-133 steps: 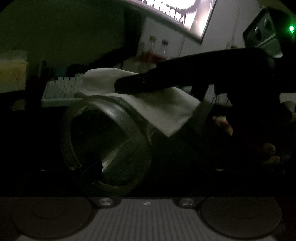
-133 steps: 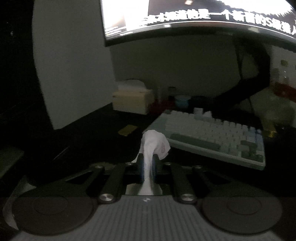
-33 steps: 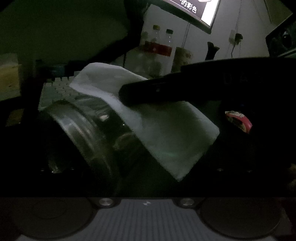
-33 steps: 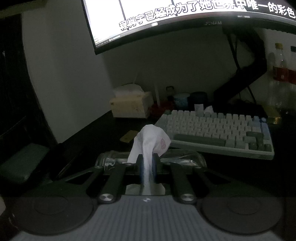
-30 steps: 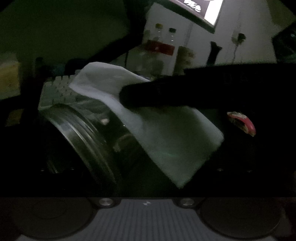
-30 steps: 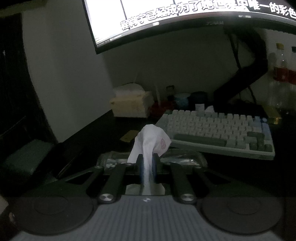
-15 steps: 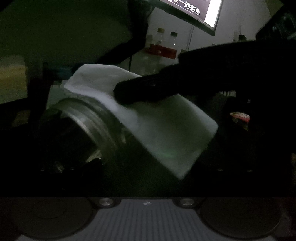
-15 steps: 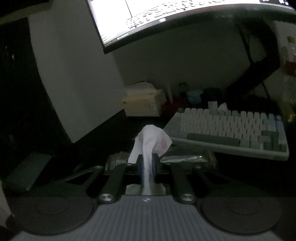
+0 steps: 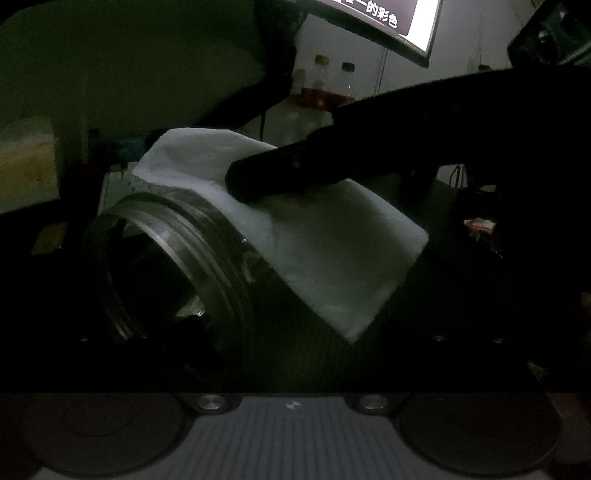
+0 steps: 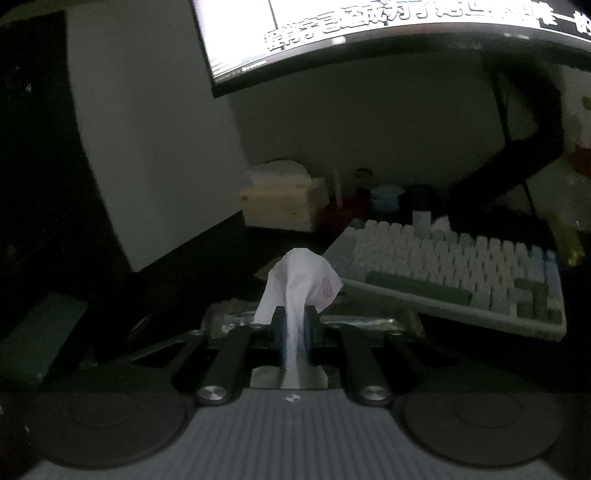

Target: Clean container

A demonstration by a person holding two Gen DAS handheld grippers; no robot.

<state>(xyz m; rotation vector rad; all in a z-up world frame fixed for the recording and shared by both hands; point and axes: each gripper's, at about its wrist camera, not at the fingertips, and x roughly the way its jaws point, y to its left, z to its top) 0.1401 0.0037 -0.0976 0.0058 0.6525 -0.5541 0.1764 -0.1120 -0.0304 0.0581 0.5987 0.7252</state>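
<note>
The scene is very dark. In the left wrist view a clear glass jar (image 9: 173, 266) lies tilted in front of my left gripper, mouth to the left, held close to the camera; the left fingers are lost in shadow around it. A white tissue (image 9: 325, 251) lies draped over the jar's upper side. My right gripper (image 9: 240, 184) comes in from the right as a black shape and presses the tissue against the jar. In the right wrist view my right gripper (image 10: 295, 325) is shut on the white tissue (image 10: 303, 280), with the jar (image 10: 229, 317) just below it.
A light keyboard (image 10: 458, 273) lies on the dark desk at right. A curved monitor (image 10: 369, 33) hangs above. A tissue box (image 10: 284, 203) and small pots (image 10: 384, 195) stand at the back. Bottles (image 9: 321, 88) stand by the wall.
The jar has turned in my left gripper, its mouth now facing more toward the camera. The right gripper has slid the tissue slightly left along the jar.
</note>
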